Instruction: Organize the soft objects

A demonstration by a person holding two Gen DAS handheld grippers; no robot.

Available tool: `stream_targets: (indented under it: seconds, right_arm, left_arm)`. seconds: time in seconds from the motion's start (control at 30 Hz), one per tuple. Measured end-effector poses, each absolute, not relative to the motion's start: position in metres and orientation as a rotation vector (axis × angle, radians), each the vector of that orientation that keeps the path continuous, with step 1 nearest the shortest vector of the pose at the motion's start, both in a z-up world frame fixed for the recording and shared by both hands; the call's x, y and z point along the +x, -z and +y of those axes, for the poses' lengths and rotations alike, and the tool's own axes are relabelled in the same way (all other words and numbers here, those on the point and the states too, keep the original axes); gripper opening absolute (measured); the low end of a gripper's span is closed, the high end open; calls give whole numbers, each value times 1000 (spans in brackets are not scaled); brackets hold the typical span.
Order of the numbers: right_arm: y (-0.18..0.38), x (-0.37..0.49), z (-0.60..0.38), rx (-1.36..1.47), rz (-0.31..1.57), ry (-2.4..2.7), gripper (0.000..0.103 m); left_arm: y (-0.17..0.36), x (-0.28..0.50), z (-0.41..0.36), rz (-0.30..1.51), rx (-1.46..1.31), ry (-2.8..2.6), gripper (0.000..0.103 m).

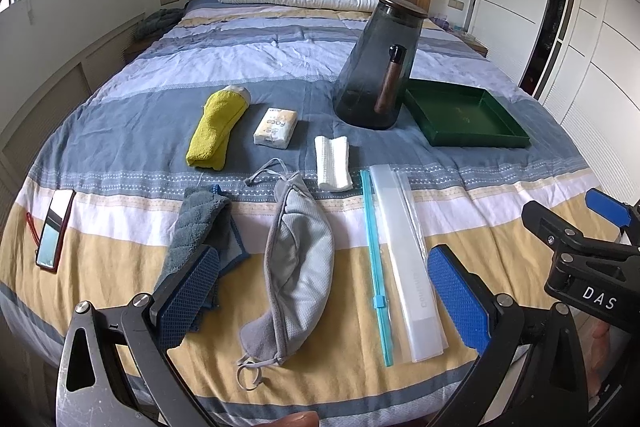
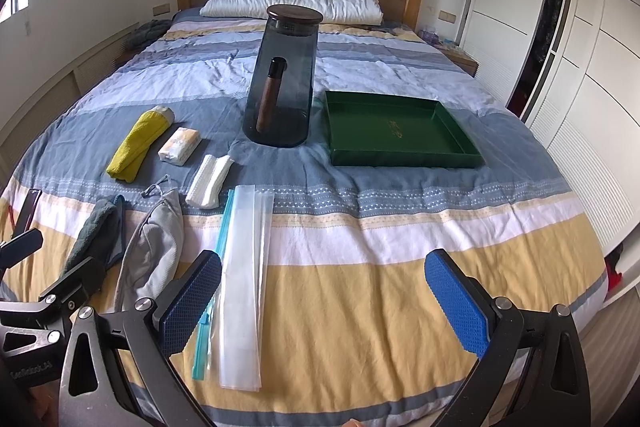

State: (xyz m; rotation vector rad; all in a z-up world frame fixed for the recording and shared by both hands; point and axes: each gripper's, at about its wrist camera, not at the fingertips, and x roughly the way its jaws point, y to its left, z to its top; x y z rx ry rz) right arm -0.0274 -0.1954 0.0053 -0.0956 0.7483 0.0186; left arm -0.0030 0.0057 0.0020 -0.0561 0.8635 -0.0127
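On the striped bed lie a grey eye mask (image 1: 298,267) (image 2: 154,259), a blue-grey cloth (image 1: 200,231) (image 2: 98,231), a folded yellow towel (image 1: 216,127) (image 2: 138,141), a tissue pack (image 1: 276,127) (image 2: 180,145), a white folded cloth (image 1: 332,163) (image 2: 210,181) and a clear zip bag (image 1: 404,259) (image 2: 244,283). An empty green tray (image 1: 464,119) (image 2: 400,135) sits at the right. My left gripper (image 1: 324,299) is open above the eye mask. My right gripper (image 2: 324,299) is open and empty, right of the zip bag; it also shows in the left wrist view (image 1: 592,227).
A tall smoky glass jug (image 1: 380,63) (image 2: 284,79) with a wooden handle stands beside the tray. A phone (image 1: 54,231) lies at the bed's left edge. A pillow (image 2: 292,3) and headboard are at the far end. White wardrobe doors (image 2: 580,47) line the right.
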Motion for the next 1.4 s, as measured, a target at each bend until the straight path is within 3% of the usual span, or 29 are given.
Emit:
stream_targets:
  seconds: [1.4]
  right_arm:
    - [-3,-25,-193,-106,755,-20,103]
  left_arm:
    - [-1,-2,10,871,-50,17,102]
